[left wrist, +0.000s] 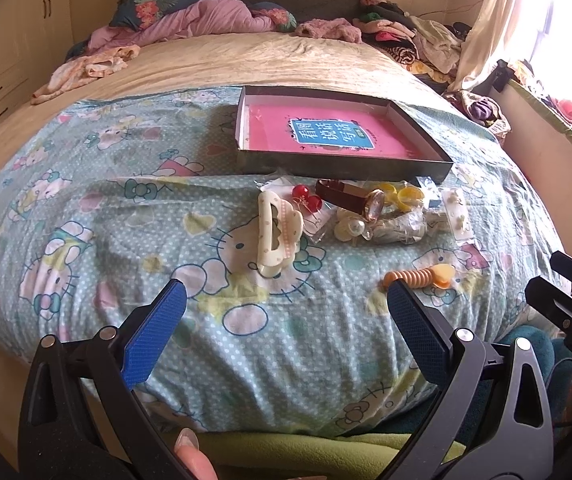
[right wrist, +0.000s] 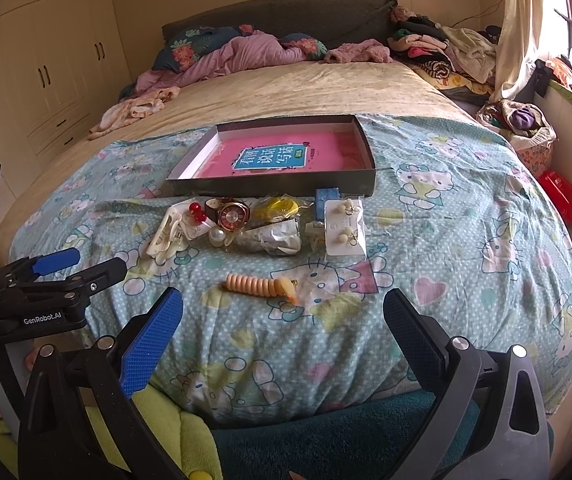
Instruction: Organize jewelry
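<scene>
Left gripper (left wrist: 286, 300), right gripper (right wrist: 283, 306): level over near bed (right wrist: 466, 220) edge, fingers wide, empty; jewelry pile (right wrist: 261, 224) beyond, before tray (right wrist: 273, 186).

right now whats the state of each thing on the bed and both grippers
left gripper: open, empty
right gripper: open, empty
shallow dark cardboard box: lidless, pink book lying flat inside
brown-strap wristwatch: outside the box, on the blanket
cream plastic hair claw: on the blanket
orange spiral hair tie: lying apart, nearest the grippers
pearl earrings on white card: still bagged
</scene>
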The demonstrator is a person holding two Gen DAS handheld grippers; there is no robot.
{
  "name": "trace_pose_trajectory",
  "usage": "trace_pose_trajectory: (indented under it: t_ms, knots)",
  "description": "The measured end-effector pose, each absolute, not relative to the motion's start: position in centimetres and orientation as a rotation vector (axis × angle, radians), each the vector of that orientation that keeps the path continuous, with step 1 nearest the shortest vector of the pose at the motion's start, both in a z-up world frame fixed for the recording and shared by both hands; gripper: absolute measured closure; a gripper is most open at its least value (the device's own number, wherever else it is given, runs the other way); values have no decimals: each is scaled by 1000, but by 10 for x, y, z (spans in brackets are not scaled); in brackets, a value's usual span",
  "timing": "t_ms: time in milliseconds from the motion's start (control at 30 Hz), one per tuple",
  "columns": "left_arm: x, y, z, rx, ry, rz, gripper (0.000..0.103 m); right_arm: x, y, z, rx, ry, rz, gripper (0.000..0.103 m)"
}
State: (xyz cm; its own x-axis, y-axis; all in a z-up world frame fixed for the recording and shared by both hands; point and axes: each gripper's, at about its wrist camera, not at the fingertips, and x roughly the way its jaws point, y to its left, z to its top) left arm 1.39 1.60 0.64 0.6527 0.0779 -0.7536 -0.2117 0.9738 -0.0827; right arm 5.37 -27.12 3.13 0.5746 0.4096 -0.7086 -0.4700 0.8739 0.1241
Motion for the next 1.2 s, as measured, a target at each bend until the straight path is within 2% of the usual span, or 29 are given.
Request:
trace_pose_trajectory:
  t_ms: [700, 767, 900, 967, 1100, 1133, 1167, 1200]
  knots:
    - [83, 55, -46, -250, 961, 109, 10, 139, -271, -4, -81, 873, 436, 4]
    - [89, 54, -50, -245, 970, 109, 18, 147, -272, -10, -80, 885, 429, 4]
    - [96, 55, -58, -246, 990, 111, 26, 164, -273, -23, -72, 917, 413, 4]
    - [98, 55, -60, -239, 988, 110, 41, 173, -272, -31, -84, 935, 400, 4]
    - [99, 55, -61, -245, 986, 87, 56, 188, -273, -41, -77, 947, 399, 5]
    - [100, 54, -59, -240, 979, 75, 66, 191, -274, -43, -72, 957, 401, 8]
    - [100, 53, -58, -237, 974, 61, 73, 195, -273, -46, -70, 970, 405, 19]
    - [100, 52, -56, -232, 974, 62, 73, 198, -273, -49, -72, 981, 414, 27]
